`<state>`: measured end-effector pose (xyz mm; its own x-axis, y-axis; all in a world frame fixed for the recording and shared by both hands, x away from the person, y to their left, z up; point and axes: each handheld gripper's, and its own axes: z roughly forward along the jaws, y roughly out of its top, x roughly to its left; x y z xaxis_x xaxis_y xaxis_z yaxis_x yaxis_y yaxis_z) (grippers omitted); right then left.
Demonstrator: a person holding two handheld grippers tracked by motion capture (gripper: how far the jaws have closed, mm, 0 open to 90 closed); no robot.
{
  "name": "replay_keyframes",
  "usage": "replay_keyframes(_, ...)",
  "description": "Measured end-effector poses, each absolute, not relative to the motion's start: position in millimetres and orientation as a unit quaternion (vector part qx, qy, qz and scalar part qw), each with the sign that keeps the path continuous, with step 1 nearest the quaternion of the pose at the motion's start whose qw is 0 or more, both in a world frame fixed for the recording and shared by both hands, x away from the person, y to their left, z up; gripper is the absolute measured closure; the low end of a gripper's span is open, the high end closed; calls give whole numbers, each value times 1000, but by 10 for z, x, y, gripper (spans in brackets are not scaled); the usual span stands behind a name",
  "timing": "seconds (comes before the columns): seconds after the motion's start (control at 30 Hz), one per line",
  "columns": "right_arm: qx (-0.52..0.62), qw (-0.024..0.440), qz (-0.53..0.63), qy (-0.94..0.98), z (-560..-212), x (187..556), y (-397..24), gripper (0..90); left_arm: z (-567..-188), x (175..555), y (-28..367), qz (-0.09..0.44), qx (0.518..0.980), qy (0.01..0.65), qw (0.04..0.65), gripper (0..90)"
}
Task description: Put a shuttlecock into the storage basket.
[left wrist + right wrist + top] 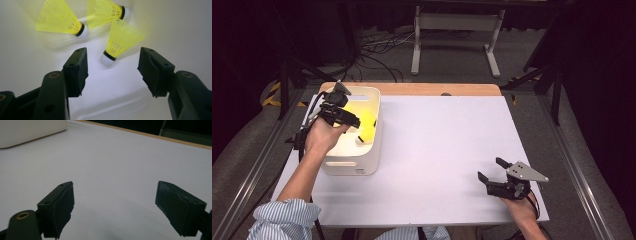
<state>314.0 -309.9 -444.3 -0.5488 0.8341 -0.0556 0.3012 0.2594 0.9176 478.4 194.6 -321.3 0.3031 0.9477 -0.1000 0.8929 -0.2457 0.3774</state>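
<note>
the left gripper [112, 66] is hovering inside the white bin [373, 150], jaws released and holding nothing, just above three yellow shuttlecocks [121, 41] lying on its floor. the right gripper [115, 207] is resting released over the desk [437, 145].

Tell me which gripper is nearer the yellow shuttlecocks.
Left. The left gripper hangs open just above the shuttlecocks in the white bin; the right gripper rests far across the table.
</note>
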Motion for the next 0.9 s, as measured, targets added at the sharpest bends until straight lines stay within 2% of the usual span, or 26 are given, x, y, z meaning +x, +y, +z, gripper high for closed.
replay_keyframes(0.9, 382, 284, 474, 741, -4437, 3132, -3105, 162, -3062, 4646, 2127, 94, 783, 586, 188, 417)
